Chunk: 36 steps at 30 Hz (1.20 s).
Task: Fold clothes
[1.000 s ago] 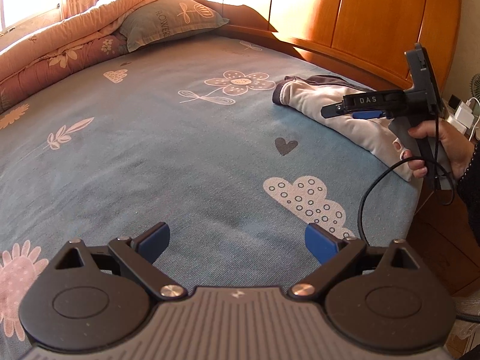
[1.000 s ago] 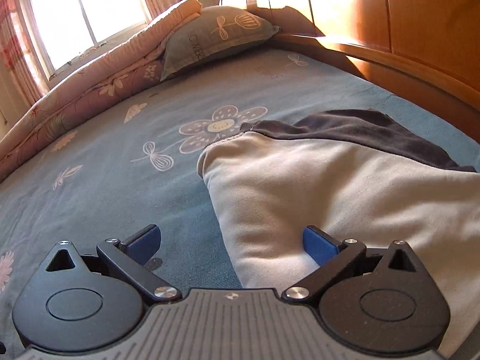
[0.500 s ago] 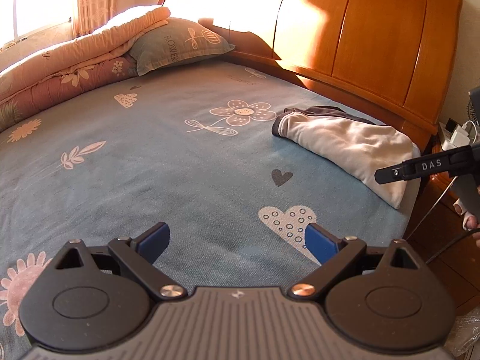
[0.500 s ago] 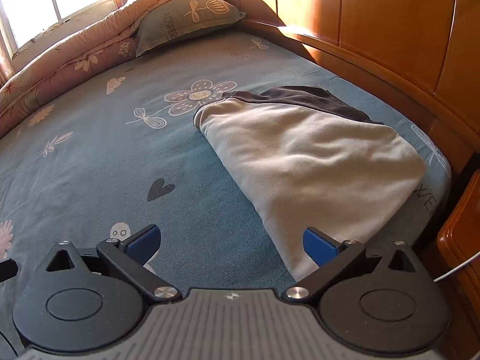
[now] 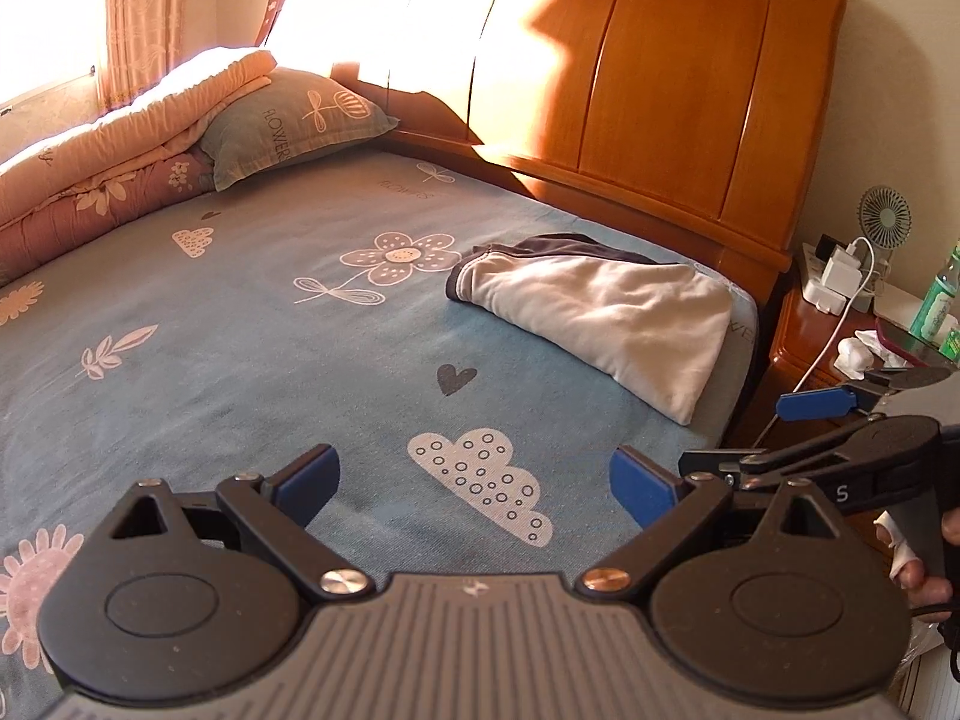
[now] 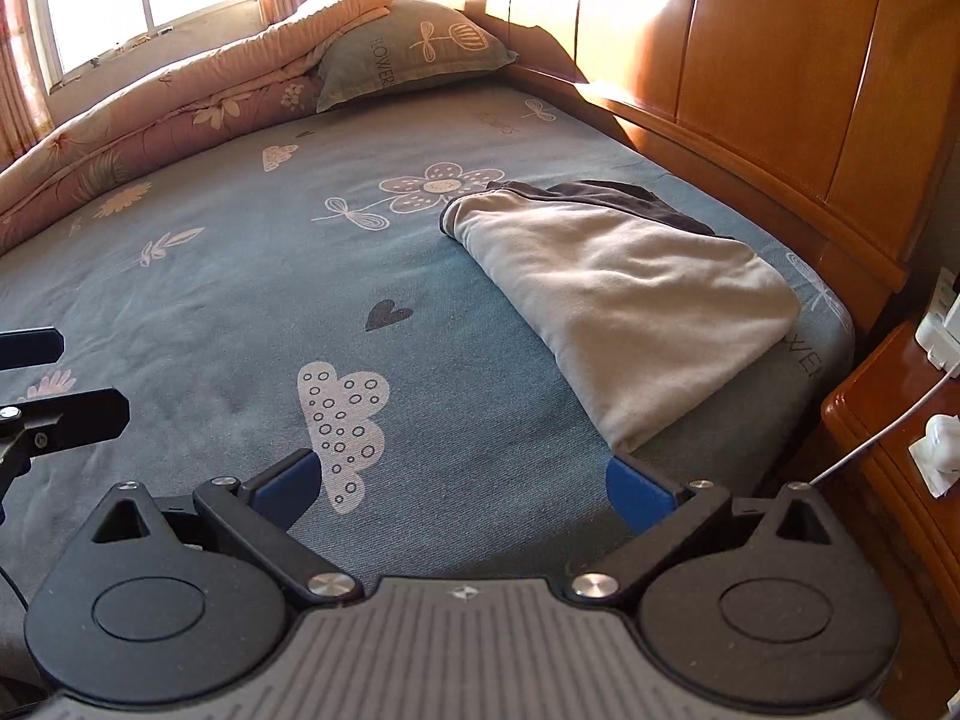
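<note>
A: Left wrist view first. What do we have?

B: The left gripper [image 5: 474,480] hangs over the blue bedsheet [image 5: 252,324], fingers spread wide, nothing between them, right above a printed cloud [image 5: 480,480]. The folded garment [image 5: 606,318], cream with a dark edge, lies near the bed's far right corner, close to the wooden headboard [image 5: 648,90] and well apart from this gripper.

A: And at the right edge?

B: The right gripper [image 5: 774,429] pokes in off the side of the bed, one blue pad showing, a hand [image 5: 924,564] on its handle. Behind it, a nightstand [image 5: 840,330] with chargers and a small fan [image 5: 883,217].

A: Over to the right wrist view.

B: The right gripper [image 6: 462,483] is wide apart too, gripping nothing, low over the sheet [image 6: 210,312]. Its right fingertip [image 6: 636,489] sits just beside the garment's [image 6: 624,300] near corner; touching or not, I can't tell. The left gripper's [image 6: 36,378] tips show at the left edge. A pillow [image 6: 414,54] and rolled quilt [image 6: 168,120] lie along the far side.
</note>
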Each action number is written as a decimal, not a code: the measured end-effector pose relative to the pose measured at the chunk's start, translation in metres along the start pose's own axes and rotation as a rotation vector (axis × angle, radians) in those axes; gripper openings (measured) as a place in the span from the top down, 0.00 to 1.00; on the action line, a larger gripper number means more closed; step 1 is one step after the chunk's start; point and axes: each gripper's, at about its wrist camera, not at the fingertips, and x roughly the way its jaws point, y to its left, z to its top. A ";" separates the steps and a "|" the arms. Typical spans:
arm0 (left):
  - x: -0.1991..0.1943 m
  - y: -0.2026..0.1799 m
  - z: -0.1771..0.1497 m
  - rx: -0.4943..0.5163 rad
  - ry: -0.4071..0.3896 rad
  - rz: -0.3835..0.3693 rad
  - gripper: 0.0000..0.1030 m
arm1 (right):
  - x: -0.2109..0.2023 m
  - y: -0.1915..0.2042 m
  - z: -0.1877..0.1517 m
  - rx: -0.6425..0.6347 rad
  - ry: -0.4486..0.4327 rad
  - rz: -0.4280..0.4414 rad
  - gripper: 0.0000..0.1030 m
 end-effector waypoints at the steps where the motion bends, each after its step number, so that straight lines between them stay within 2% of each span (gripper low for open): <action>1: -0.001 -0.003 0.001 0.004 0.004 -0.012 0.06 | -0.005 0.000 -0.003 0.009 -0.007 -0.006 0.00; 7: -0.002 -0.018 -0.002 0.009 0.029 -0.022 0.06 | -0.029 -0.002 -0.020 0.105 -0.042 -0.031 0.00; 14: 0.000 -0.016 -0.007 -0.030 0.084 0.021 0.06 | -0.039 0.004 -0.027 0.083 -0.059 -0.061 0.00; 25: 0.003 -0.017 -0.011 -0.046 0.132 0.035 0.06 | -0.041 0.004 -0.028 0.079 -0.064 -0.072 0.00; 36: 0.006 -0.020 -0.012 -0.031 0.135 0.035 0.06 | -0.042 0.003 -0.026 0.078 -0.079 -0.073 0.00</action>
